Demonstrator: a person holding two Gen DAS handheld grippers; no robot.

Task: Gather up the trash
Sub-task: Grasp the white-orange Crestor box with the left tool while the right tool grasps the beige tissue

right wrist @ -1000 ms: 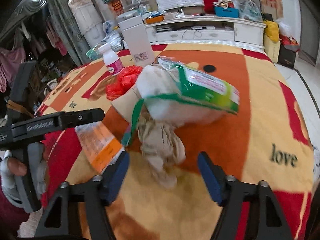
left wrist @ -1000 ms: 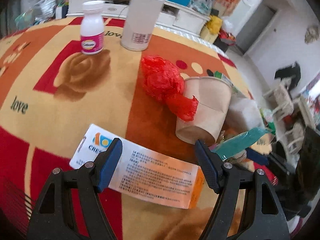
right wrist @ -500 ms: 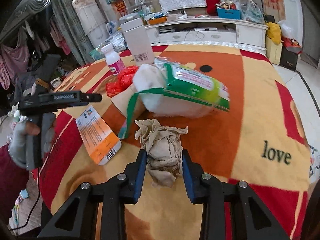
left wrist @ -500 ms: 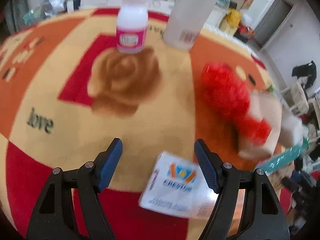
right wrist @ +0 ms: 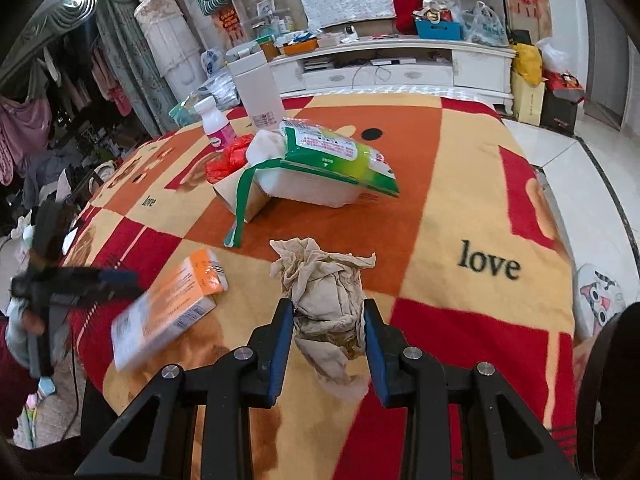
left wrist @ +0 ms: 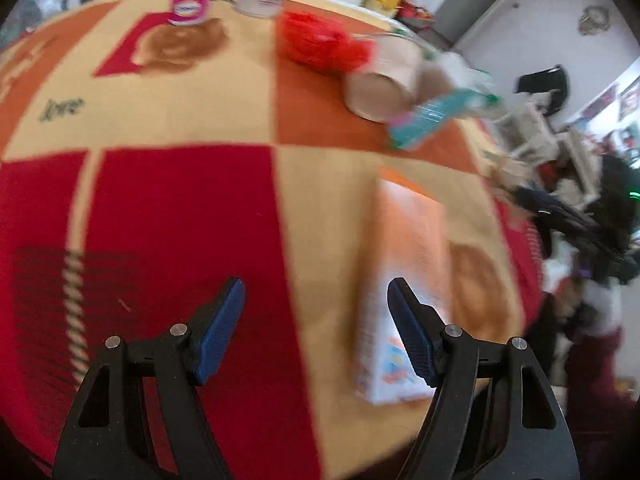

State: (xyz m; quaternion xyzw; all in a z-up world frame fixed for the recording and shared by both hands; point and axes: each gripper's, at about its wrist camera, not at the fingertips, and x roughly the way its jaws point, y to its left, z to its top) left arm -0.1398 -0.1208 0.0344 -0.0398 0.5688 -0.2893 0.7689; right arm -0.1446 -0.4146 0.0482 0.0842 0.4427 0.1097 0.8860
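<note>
Underneath: patchwork blanket [right wrist: 460, 184], "love" lettering; white cabinet [right wrist: 400, 72] behind.

The left claw [left wrist: 314, 322] is wide open over the red and yellow blanket [left wrist: 180, 208]; a blurry orange and white box [left wrist: 404, 280] lies by its right finger.

A small white bottle [right wrist: 217, 125] with a pink label stood beside a tall white container [right wrist: 258, 96] at the far end of the red and yellow blanket [right wrist: 472, 216] with "love" on it, and a long white cabinet [right wrist: 400, 72] stood behind them.
</note>
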